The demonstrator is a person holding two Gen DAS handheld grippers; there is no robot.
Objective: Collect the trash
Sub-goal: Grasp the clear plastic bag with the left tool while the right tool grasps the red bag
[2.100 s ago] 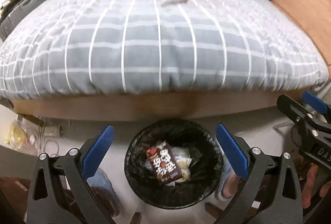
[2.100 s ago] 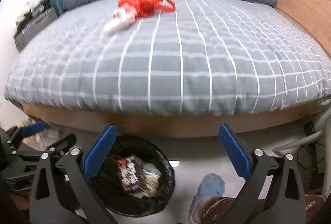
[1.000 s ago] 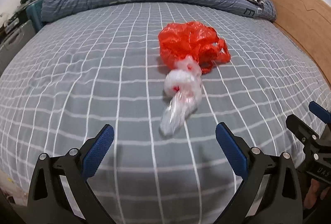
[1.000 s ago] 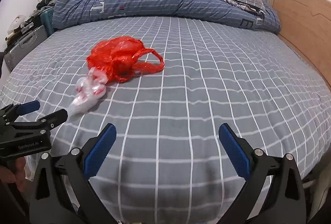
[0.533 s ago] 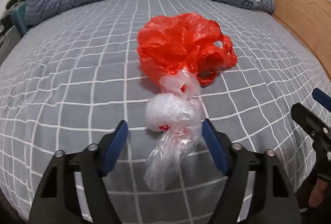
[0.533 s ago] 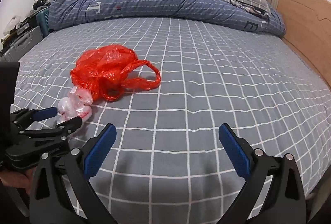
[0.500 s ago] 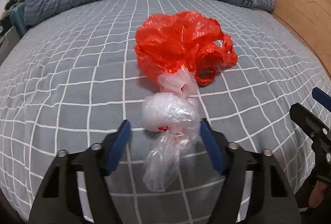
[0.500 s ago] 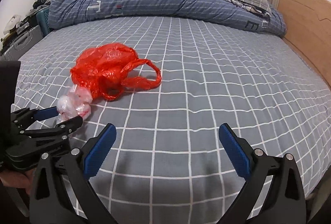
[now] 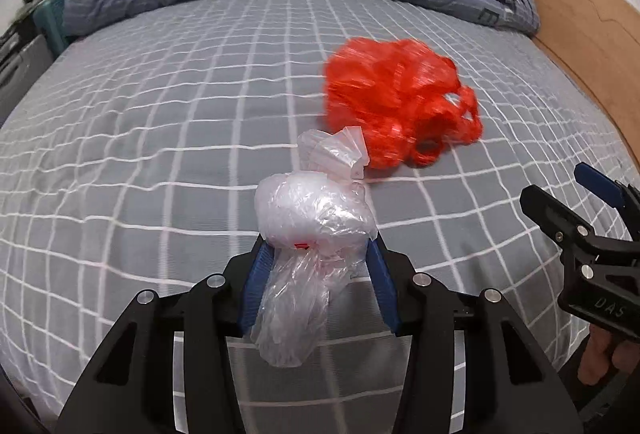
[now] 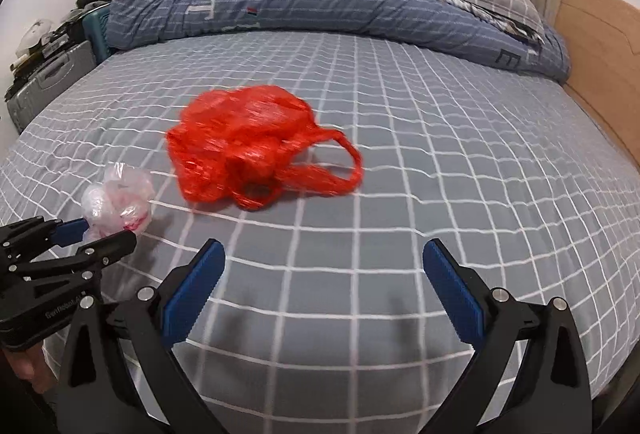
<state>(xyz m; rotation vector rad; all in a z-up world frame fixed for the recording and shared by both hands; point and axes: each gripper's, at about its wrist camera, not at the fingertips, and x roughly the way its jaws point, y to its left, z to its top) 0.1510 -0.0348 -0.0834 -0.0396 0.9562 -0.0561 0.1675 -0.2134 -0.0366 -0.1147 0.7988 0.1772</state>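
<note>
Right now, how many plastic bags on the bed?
2. Clear bag between the closing left gripper jaws near the bed's front edge; red bag lies mid-bed, beyond it. None seen hidden.

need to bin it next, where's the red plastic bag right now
The red plastic bag lies on the grey checked bed, ahead of the open right claw, just beyond the clear bag.

A crumpled clear plastic bag (image 9: pixel 314 218), knotted into a whitish ball with a small red mark, sits between blue gripper pads, its loose tail hanging toward six o'clock. At about one o'clock from it, just beyond its twisted top, a crumpled red plastic bag (image 9: pixel 396 109) lies on the checked bedcover, handles looped outward, slightly blurred.
</note>
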